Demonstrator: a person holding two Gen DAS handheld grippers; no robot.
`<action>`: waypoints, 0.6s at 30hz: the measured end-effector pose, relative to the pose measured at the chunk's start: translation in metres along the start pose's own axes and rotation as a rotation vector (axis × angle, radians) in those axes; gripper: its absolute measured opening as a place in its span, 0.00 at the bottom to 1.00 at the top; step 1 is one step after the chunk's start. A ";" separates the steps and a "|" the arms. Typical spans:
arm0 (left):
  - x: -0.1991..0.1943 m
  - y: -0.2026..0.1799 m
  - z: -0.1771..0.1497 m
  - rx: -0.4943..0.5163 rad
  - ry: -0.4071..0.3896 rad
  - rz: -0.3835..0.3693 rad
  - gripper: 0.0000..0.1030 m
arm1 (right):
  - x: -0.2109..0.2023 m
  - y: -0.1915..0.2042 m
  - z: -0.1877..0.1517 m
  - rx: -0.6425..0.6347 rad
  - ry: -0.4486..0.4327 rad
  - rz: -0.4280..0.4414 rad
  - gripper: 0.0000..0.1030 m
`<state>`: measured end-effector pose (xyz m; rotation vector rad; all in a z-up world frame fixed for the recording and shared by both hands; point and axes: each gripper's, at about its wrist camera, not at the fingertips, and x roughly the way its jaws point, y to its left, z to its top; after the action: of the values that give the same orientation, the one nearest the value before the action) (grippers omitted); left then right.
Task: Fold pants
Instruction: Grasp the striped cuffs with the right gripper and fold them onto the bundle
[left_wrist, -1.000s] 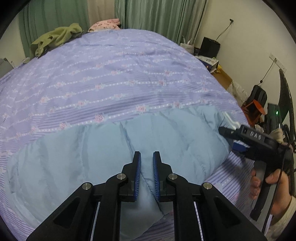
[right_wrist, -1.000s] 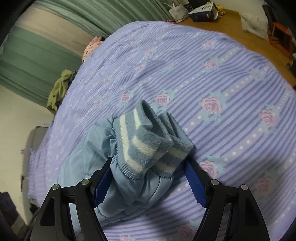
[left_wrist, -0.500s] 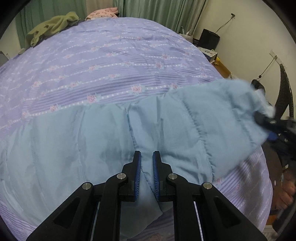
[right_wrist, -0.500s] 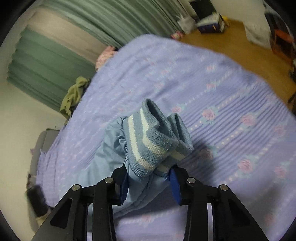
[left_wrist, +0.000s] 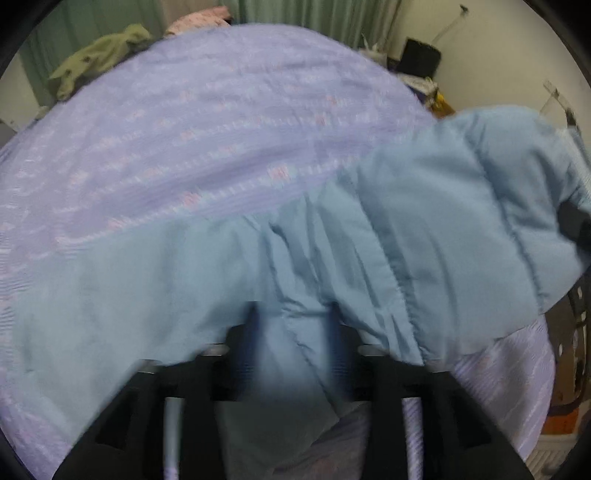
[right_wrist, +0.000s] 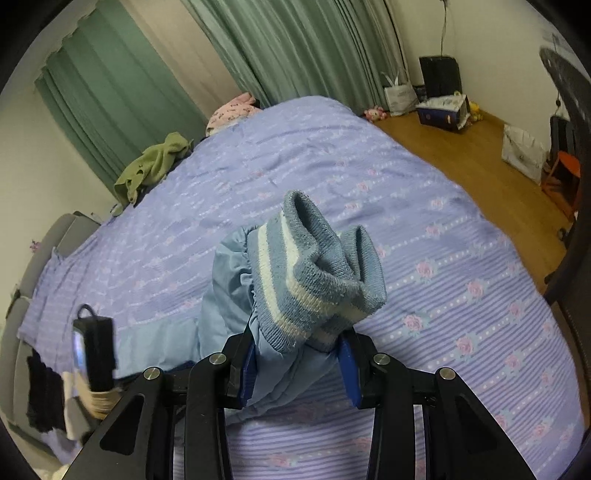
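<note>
Lifted higher — pants (right_wrist: 295, 280) clamped in right gripper (right_wrist: 297, 363) | left gripper (left_wrist: 293, 354) spread — released

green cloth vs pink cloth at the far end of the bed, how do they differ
The green cloth is olive, plain and sprawls loosely on the bed's far left edge; the pink cloth is patterned, bunched more compactly and sits further right, at the curtain. The green one looks larger. Both are crumpled and lie apart from the pants.

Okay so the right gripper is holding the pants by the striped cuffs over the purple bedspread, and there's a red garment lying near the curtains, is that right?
Almost. The right gripper does hold the pants by the striped cuffs over the purple bedspread. But the garment near the curtains is olive green, not red, as the right wrist view shows.
</note>
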<state>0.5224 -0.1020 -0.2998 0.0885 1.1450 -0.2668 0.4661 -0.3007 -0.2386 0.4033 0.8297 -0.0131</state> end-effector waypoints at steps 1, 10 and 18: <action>-0.013 0.004 0.002 -0.016 -0.022 -0.006 0.67 | -0.004 0.005 0.001 -0.006 -0.004 0.001 0.38; -0.124 0.063 0.002 -0.153 -0.145 0.160 0.95 | -0.033 0.070 0.005 -0.096 -0.011 0.016 0.38; -0.172 0.132 -0.029 -0.217 -0.177 0.199 0.96 | -0.039 0.156 -0.009 -0.223 -0.010 0.034 0.37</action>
<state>0.4639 0.0595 -0.1647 -0.0127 0.9745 0.0274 0.4592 -0.1587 -0.1622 0.2068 0.8043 0.1083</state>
